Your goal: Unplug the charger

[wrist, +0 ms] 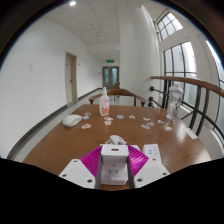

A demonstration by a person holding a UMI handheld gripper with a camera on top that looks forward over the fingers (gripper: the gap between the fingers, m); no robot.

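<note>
Centrally, at the counter's near edge, the white charger sat between the pink pads of the claw, which appeared closed on its sides. No socket or cable could be made out, so whether the plug was already free could not be told. By judgement, the step in hand was the pull itself; the next move called for a straight draw away from whatever held the prongs. A pink bottle, a white bowl and scattered small items lay toward the far edge, well apart, leaving the near half open for withdrawal.
</note>
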